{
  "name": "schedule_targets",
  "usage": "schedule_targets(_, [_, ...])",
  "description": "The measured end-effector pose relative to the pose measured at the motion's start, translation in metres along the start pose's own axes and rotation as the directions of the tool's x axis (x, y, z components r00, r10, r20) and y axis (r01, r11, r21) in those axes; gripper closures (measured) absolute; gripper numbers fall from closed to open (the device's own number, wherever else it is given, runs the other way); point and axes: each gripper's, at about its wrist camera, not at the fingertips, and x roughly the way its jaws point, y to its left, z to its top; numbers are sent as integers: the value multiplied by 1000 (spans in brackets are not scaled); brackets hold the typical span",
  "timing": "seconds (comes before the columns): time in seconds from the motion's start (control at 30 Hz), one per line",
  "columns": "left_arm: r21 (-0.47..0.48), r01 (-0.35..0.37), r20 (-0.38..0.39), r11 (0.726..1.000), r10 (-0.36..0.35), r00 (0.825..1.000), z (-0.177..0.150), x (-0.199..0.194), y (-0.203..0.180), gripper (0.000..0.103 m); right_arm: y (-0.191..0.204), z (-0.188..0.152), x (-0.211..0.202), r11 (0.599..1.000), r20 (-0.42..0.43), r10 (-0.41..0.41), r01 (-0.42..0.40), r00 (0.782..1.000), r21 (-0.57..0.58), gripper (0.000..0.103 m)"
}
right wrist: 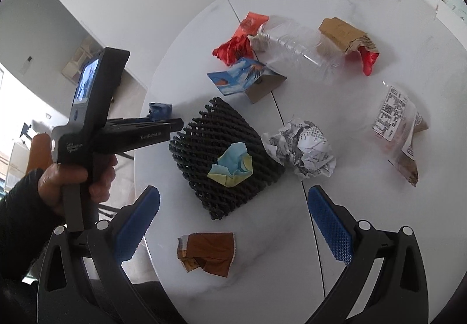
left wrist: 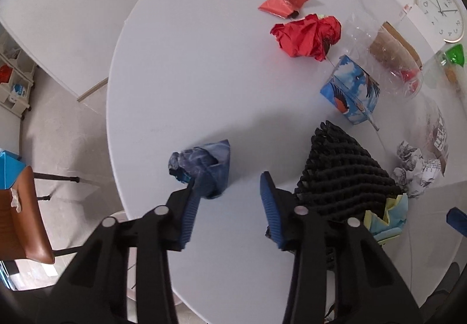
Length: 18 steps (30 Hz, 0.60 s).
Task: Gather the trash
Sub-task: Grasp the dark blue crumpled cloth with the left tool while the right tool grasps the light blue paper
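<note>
While the left hand-held gripper (left wrist: 229, 192) points steeply down at the white round table (left wrist: 181, 76), its blue ribbed pads stand partly apart; one pad touches the edge of a crumpled dark-blue wad of paper (left wrist: 204, 169), the other stands clear of it, so nothing is gripped. In the right wrist view a hand (right wrist: 76, 181) in a dark sleeve holds that tool by its black handle.

The right hand-held gripper (right wrist: 233, 213) hangs over the table's near side with its jaws wide and nothing between them. Below it lies a crumpled brown foil wrapper (right wrist: 208, 252). Beyond sits a black foam mesh sleeve (right wrist: 204, 137), knobbly and diamond-patterned, with a folded pale blue and yellow paper scrap (right wrist: 232, 168) resting on it. Just beside the mesh lies a ball of printed white paper (right wrist: 300, 149).

Farther off are a flattened blue printed carton (right wrist: 239, 77), red crumpled foil (right wrist: 233, 48), a clear ribbed plastic bottle (right wrist: 294, 47) on its side, a torn brown paper bag (right wrist: 341, 32) and a clear labelled packet (right wrist: 400, 125). A white wall clock (left wrist: 440, 12) lies at the table's far edge.
</note>
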Motion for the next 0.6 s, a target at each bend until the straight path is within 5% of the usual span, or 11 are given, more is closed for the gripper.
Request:
schedule_targets(0.27, [10,68,40,998,-69,997,8,-21,7,63,-6,5,3,1000,3,6,-7,1000,26,3])
schedule_targets(0.4, [65,52,61,997,-56,997,9,-33,6,42,-9,6,6,998,7,23,-24,1000,57,3])
schedule_targets(0.6, [92,25,27,995,-28,999,20,-17,9,38,-13,6,11,998,0,22,-22,1000,67,3])
